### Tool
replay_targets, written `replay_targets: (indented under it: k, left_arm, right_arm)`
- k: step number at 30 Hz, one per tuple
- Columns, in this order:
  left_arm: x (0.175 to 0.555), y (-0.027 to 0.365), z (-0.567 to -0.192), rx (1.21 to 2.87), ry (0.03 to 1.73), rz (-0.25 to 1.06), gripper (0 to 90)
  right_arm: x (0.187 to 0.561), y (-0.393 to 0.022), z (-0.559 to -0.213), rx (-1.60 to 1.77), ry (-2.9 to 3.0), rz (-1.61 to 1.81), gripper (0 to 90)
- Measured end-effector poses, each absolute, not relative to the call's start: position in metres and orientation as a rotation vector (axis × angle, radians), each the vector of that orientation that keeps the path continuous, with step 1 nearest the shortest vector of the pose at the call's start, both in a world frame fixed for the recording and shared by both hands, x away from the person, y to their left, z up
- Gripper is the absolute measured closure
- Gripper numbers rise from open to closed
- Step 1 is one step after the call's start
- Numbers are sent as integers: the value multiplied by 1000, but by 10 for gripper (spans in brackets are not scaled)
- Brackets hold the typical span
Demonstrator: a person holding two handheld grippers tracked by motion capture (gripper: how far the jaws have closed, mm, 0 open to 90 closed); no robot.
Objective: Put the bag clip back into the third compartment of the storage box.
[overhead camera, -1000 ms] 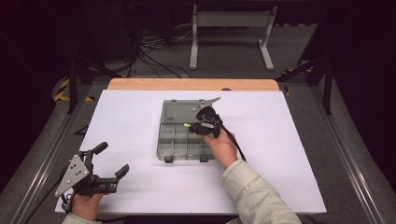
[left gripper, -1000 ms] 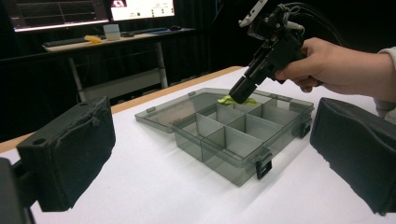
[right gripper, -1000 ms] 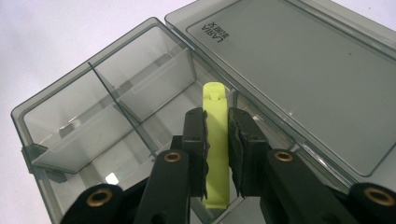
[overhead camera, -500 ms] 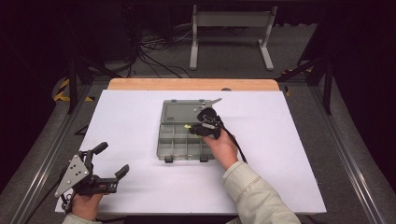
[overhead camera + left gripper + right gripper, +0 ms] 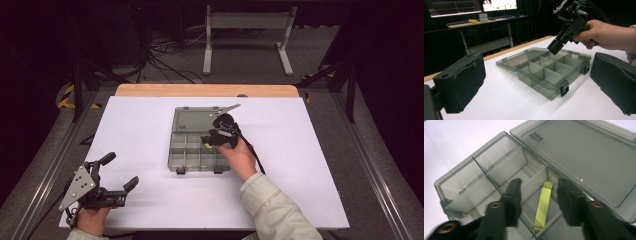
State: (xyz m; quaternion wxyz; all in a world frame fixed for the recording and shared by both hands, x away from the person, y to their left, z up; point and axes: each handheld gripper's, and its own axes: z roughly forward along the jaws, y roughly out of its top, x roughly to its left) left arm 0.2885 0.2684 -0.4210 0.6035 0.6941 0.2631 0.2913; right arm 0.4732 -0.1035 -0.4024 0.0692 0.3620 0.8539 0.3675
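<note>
Yellow-green strip point(image 5: 543, 206) inside organizer box point(image 5: 486, 173)

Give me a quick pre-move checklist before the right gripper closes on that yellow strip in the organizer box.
1. Box lid open flat: ok.
2. Right gripper open: ok.
3. Yellow strip between its fingers: ok, in the right gripper view.
4. Fingers clear of the divider walls: cannot tell.
5. Left gripper away from the organizer box: ok, open near the table edge.
</note>
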Motion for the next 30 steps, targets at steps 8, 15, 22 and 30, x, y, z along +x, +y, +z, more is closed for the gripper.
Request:
replay_targets:
  k: [8, 15, 22, 30]
  left_arm:
    - [289, 268, -422, 1607, 610, 672, 8]
    - [289, 267, -422, 1608, 611, 669, 8]
    - [288, 267, -421, 1607, 609, 671, 8]
    - [288, 268, -421, 1607, 613, 672, 8]
  right_arm:
    - [451, -107, -374, 989, 2522, 1171, 239]
    - [435, -114, -356, 934, 2498, 1214, 208]
    - [419, -125, -346, 899, 2471, 1221, 192]
    - [404, -135, -338, 848, 2477, 1200, 149]
